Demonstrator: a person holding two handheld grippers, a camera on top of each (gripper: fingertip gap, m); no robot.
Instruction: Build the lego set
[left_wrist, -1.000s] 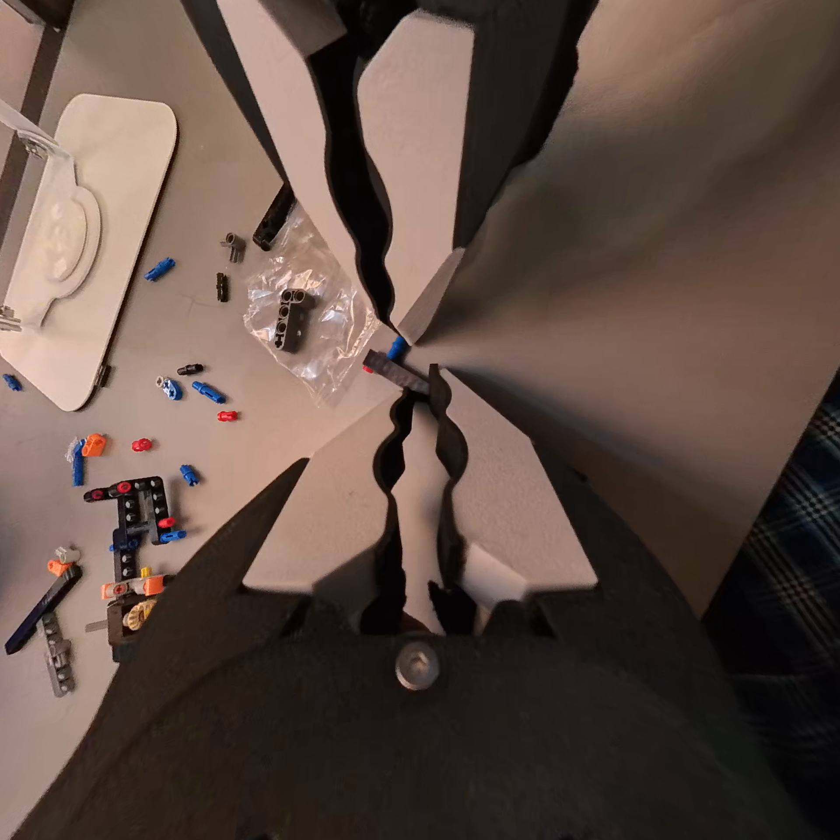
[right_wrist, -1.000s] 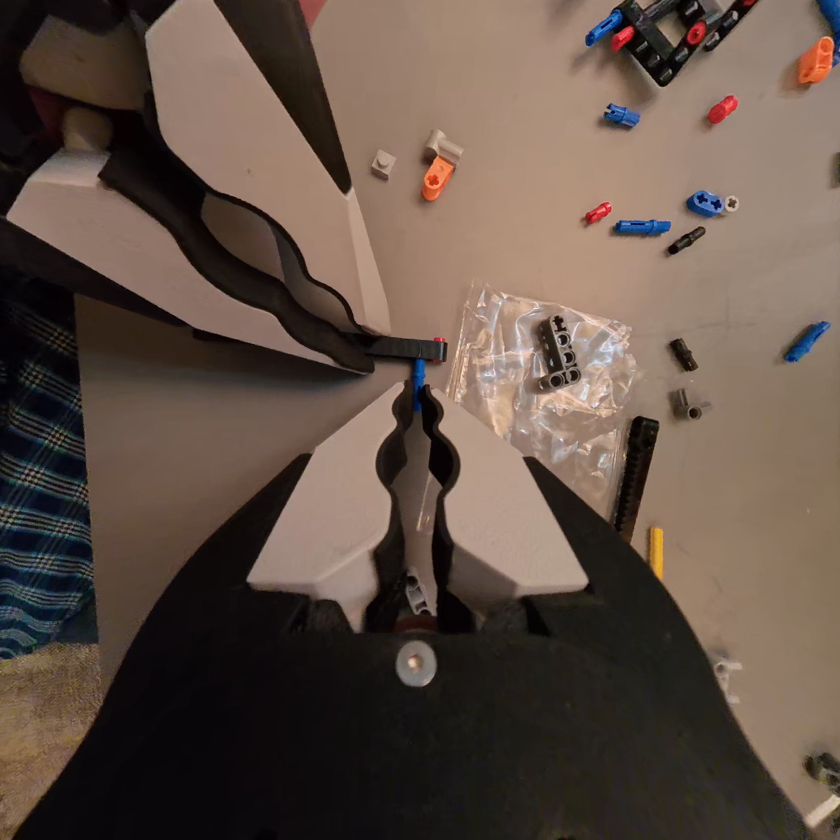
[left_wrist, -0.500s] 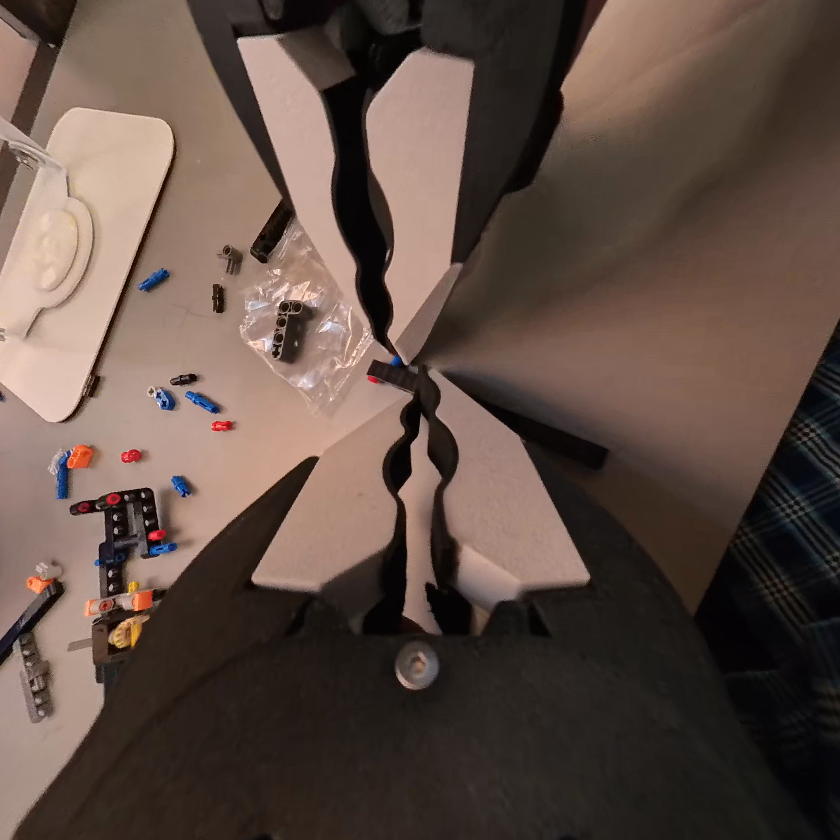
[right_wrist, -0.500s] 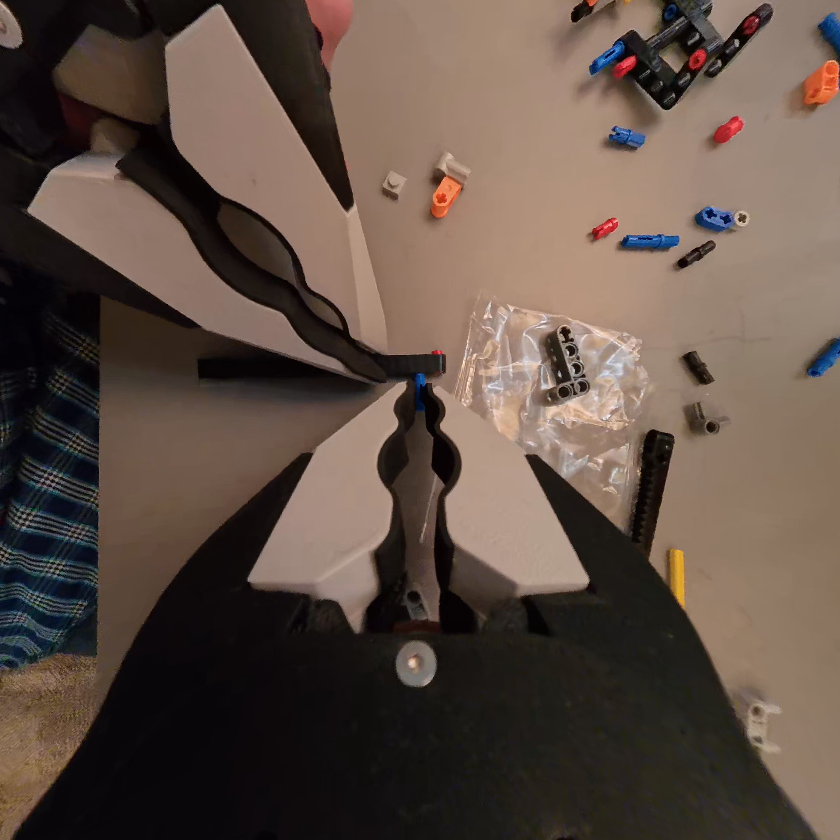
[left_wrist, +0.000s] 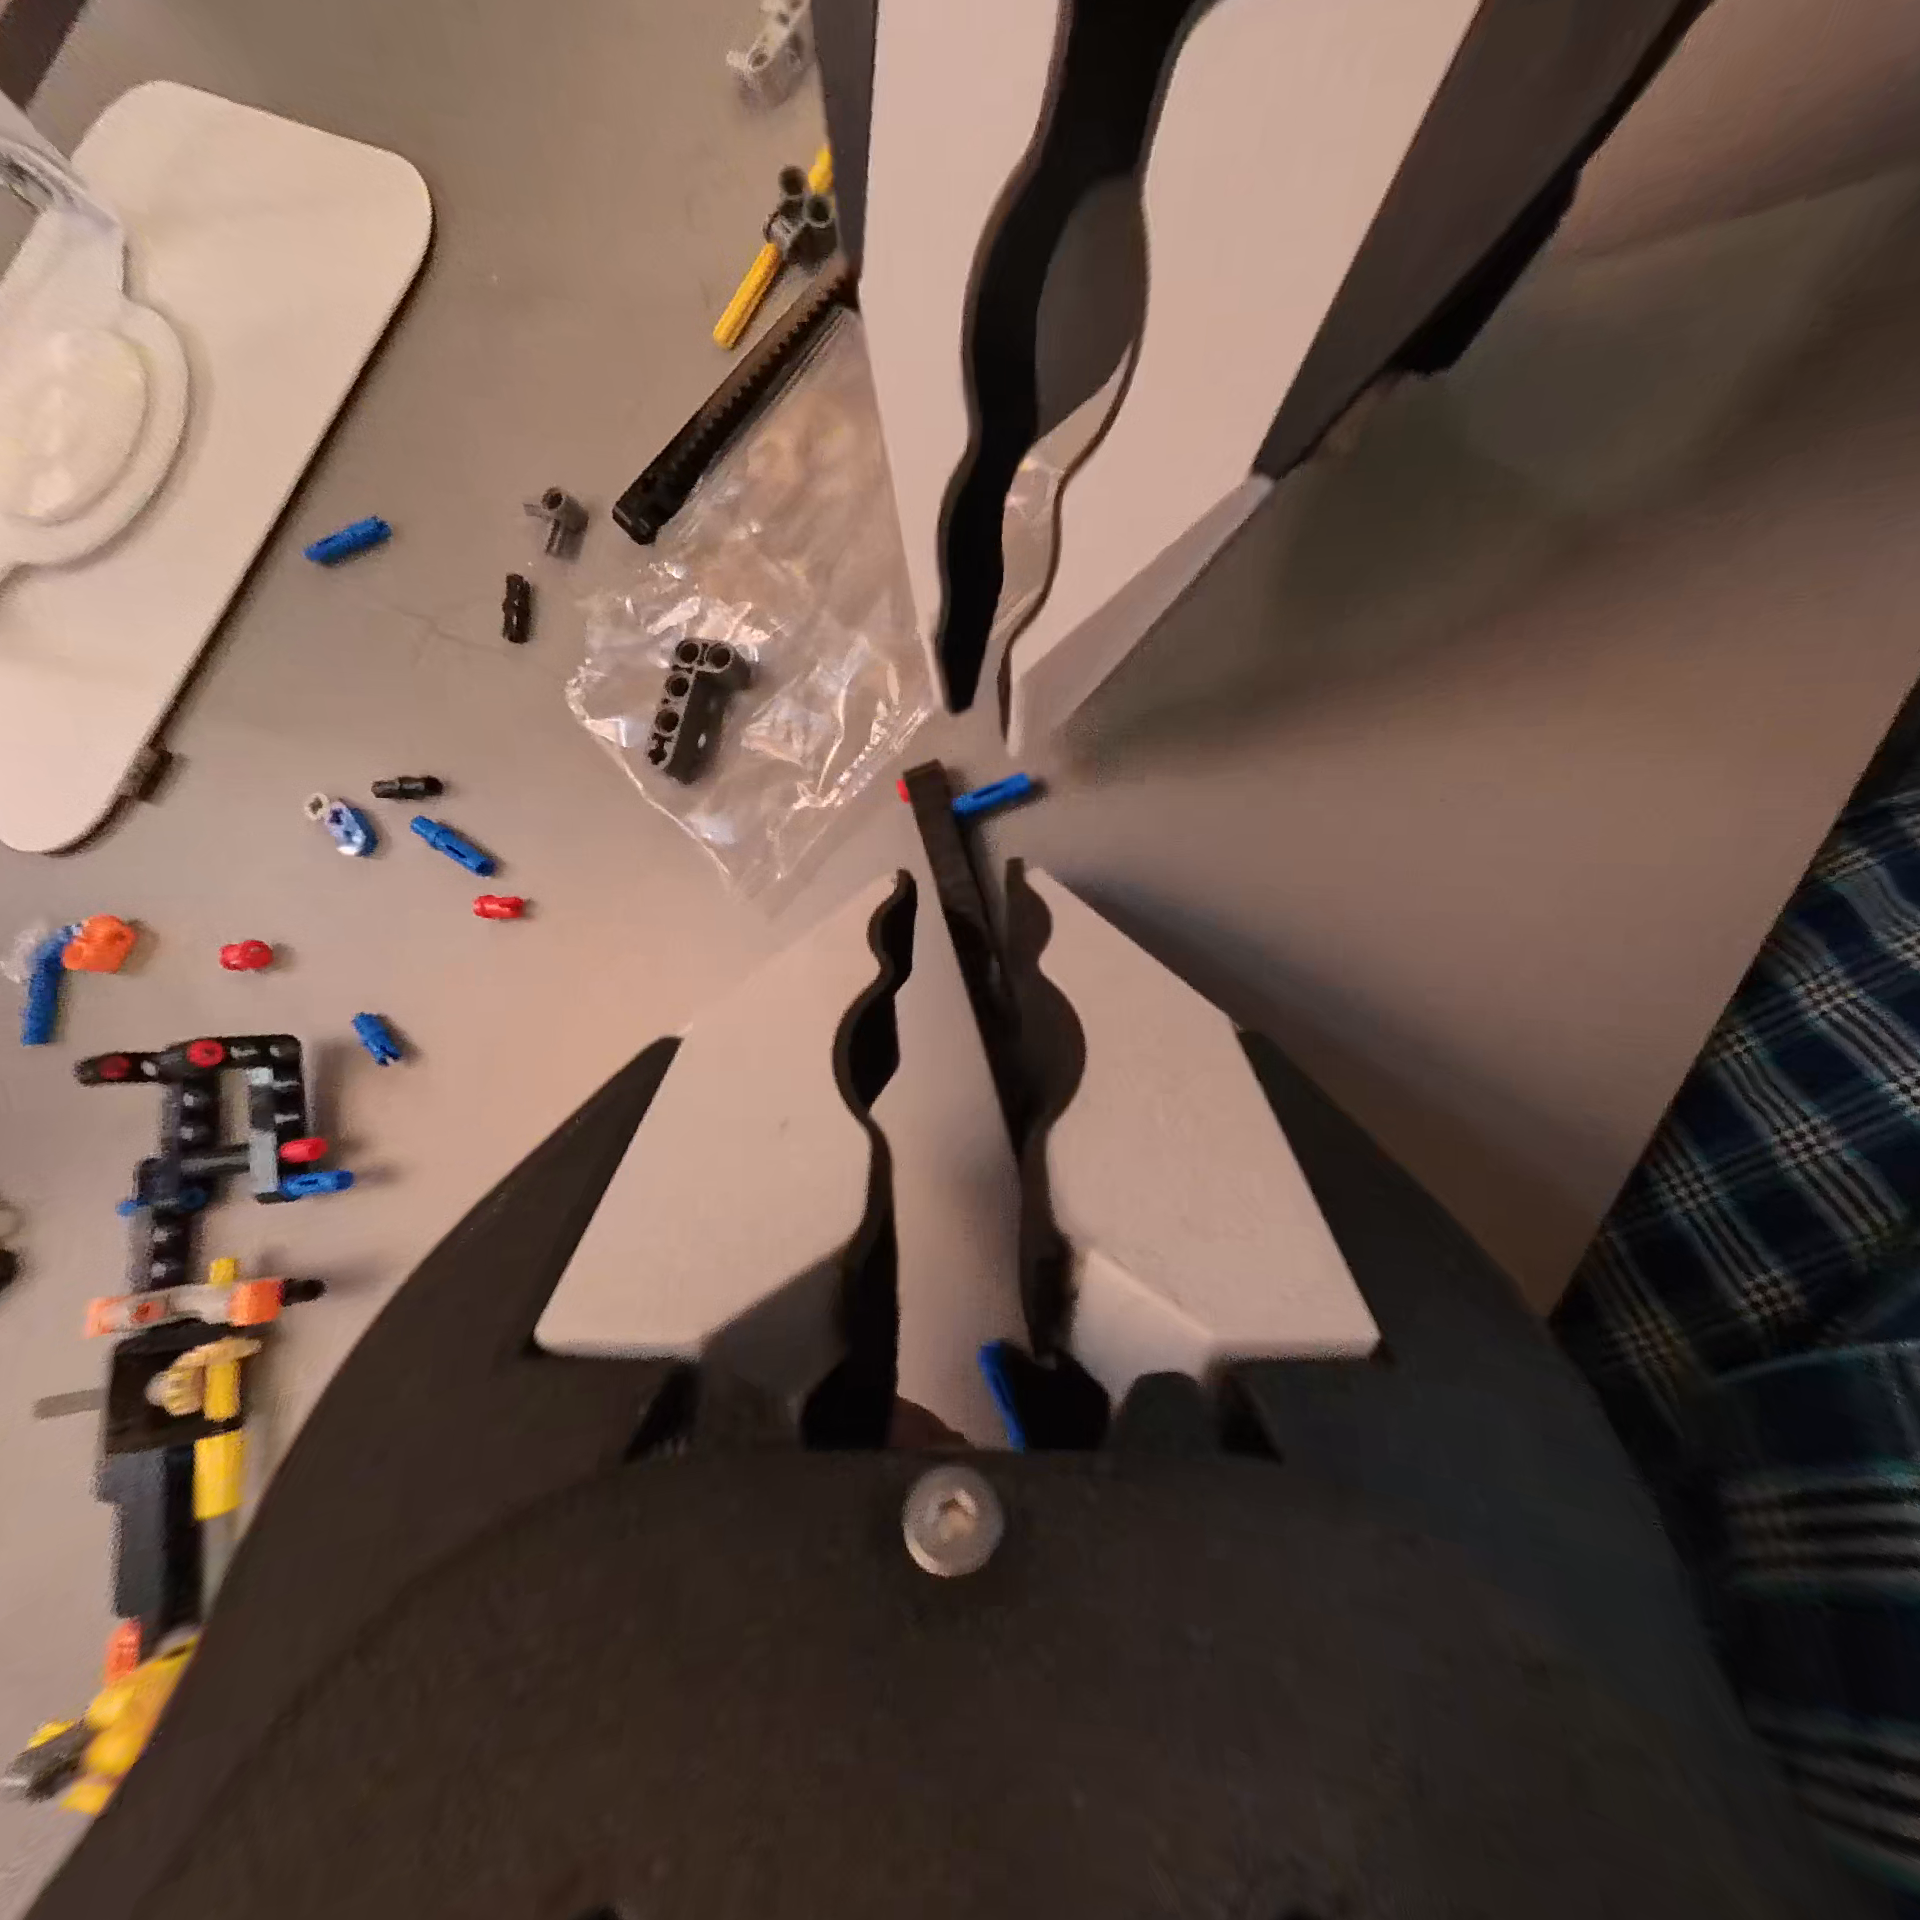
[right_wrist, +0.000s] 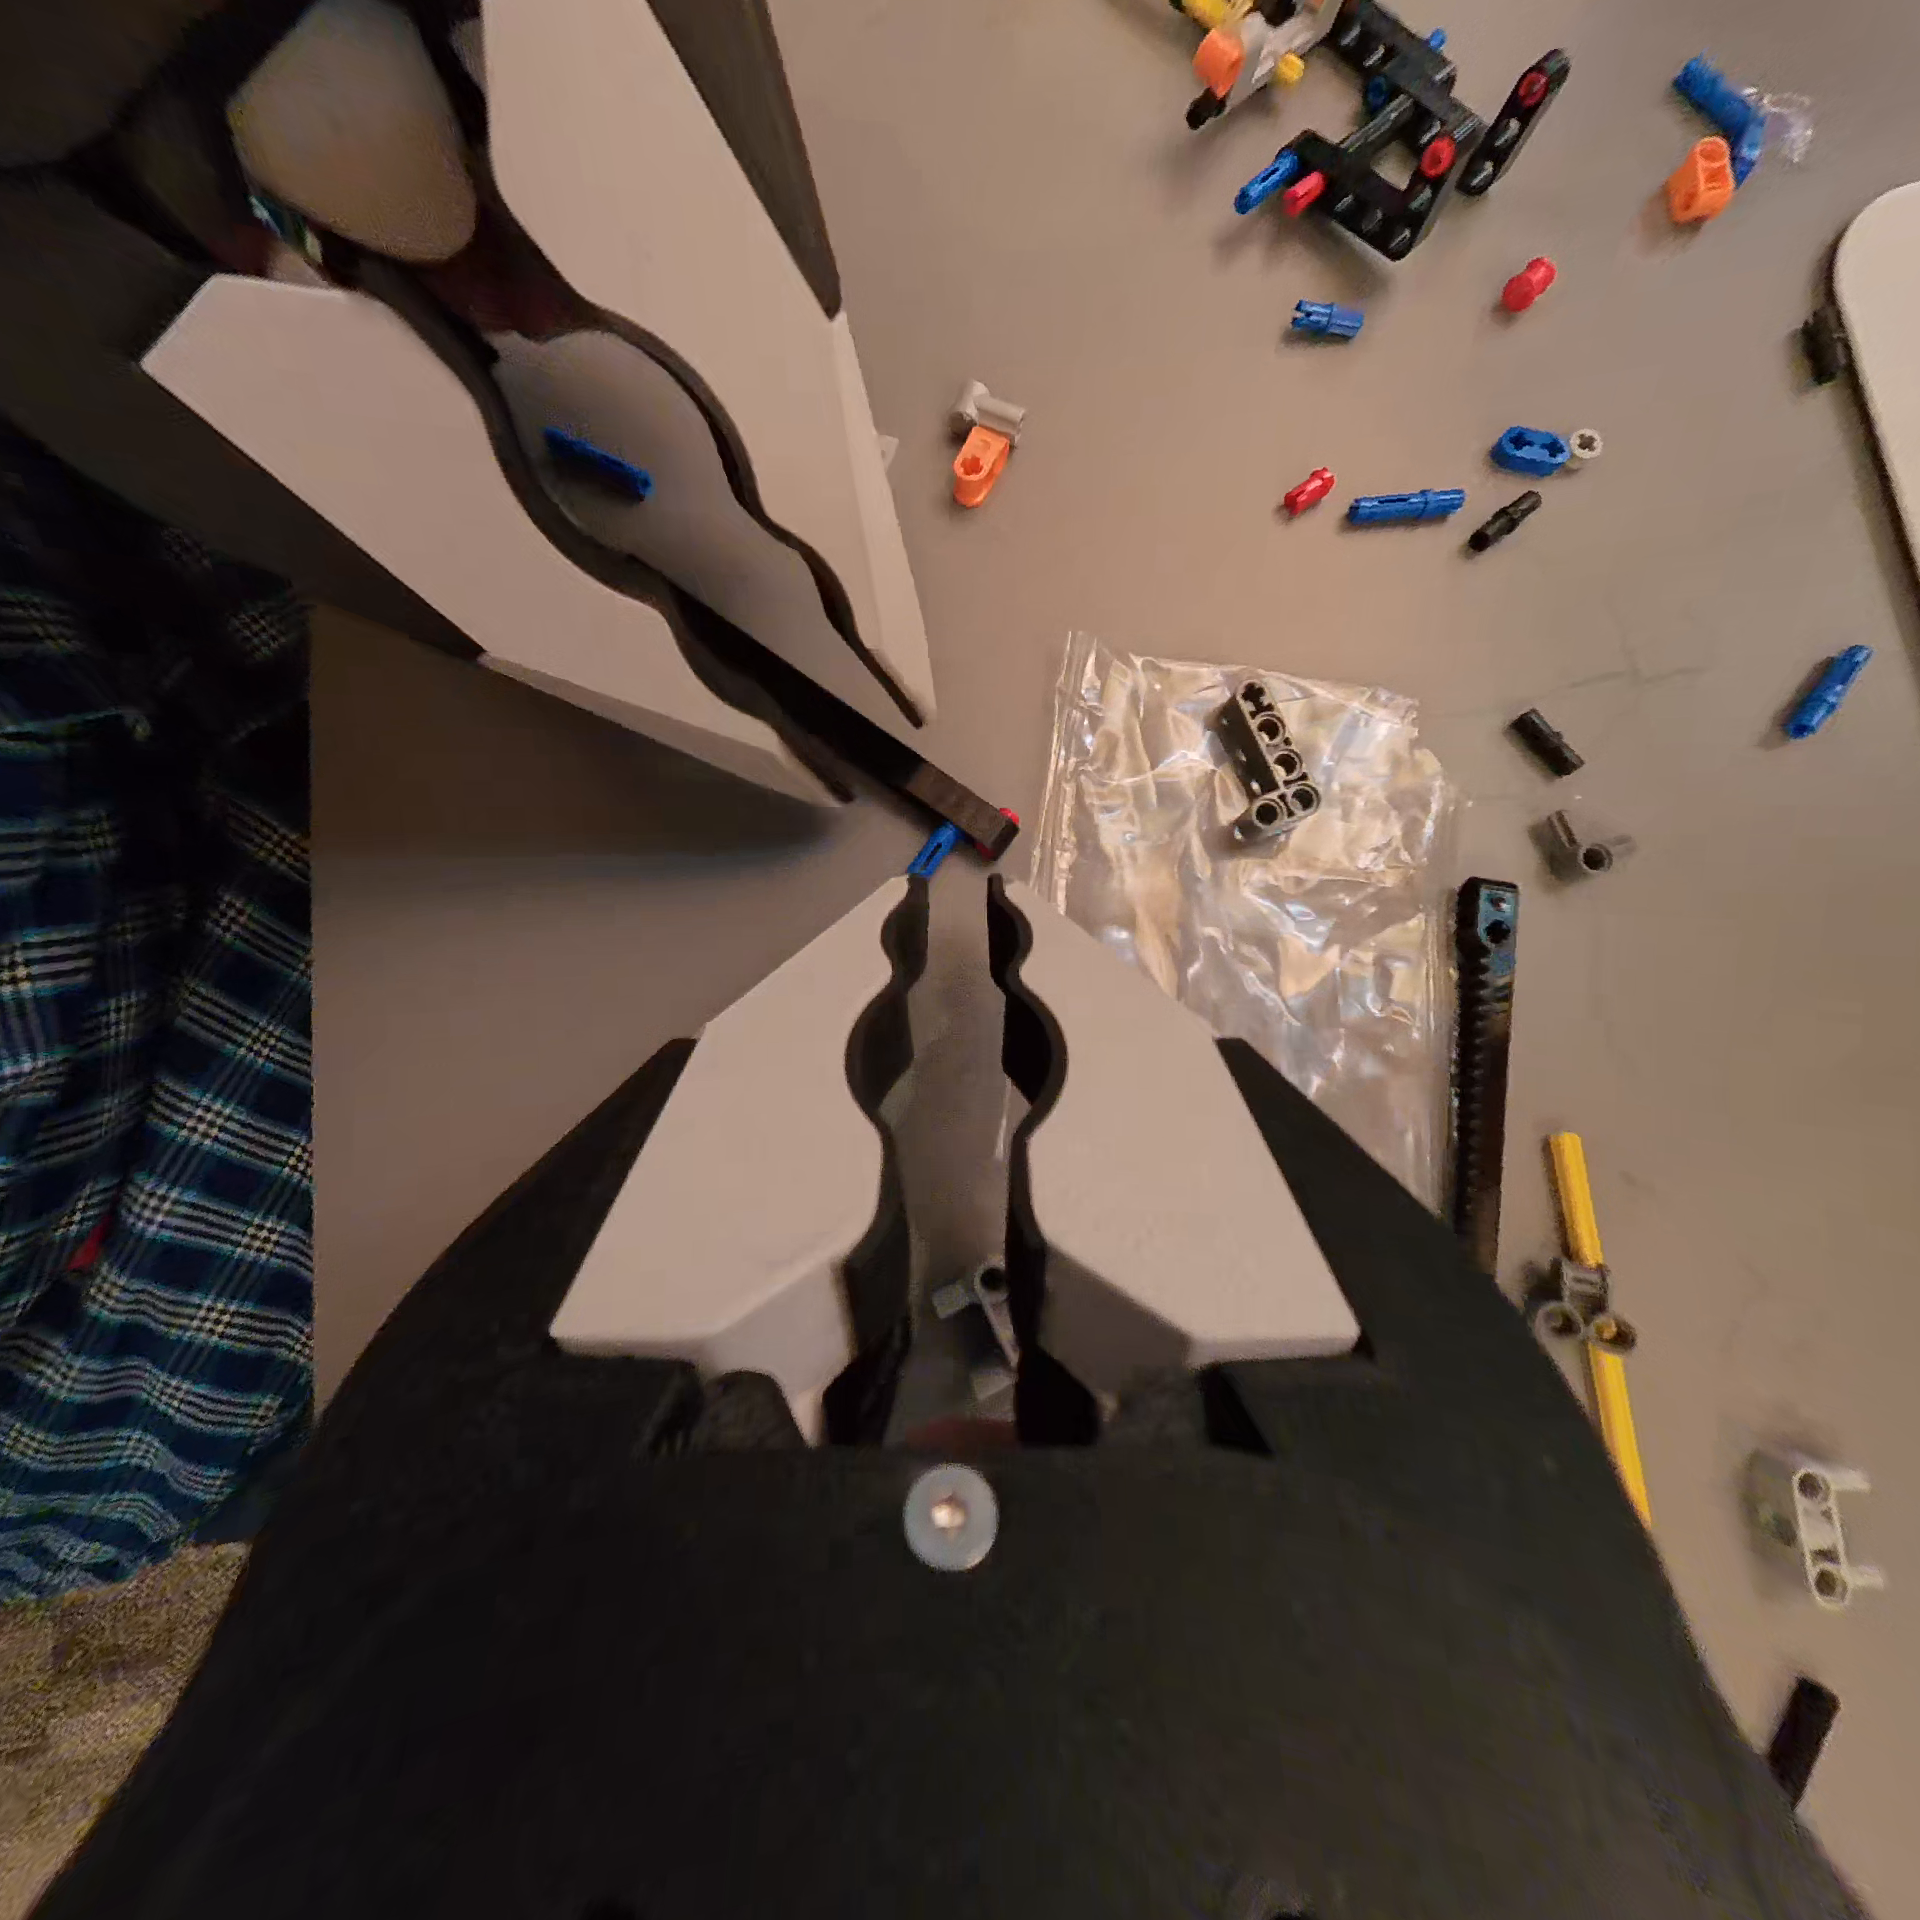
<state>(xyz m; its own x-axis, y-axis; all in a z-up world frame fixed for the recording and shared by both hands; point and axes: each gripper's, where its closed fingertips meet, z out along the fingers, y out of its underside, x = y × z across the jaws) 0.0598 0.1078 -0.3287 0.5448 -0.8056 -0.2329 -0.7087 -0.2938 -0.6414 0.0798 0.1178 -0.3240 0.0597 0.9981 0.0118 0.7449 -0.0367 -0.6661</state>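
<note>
Presently, the left gripper held a black beam between its jaws, which stood slightly parted, the beam lying against the right-hand finger. The beam's long axis ran along the fingers and its free end pointed forward, just past the fingertips. A blue pin projected sideways from that end, with a red pin on the opposite face. A second blue pin sat deep between the fingers, near the beam's rear end, most of which the fingers hid.

The right gripper faced the beam tip with its jaws spread and empty, one fingertip just beside the blue pin. Whether it touched could not be determined.

Loose parts lay on the grey tabletop: a clear plastic bag carrying a dark grey L-shaped beam, a black gear rack, a yellow axle and a partly built black assembly. A pale board was cut off at the frame edge. Motion blur softened the left wrist view. Blue plaid fabric showed beyond the tabletop edge.
</note>
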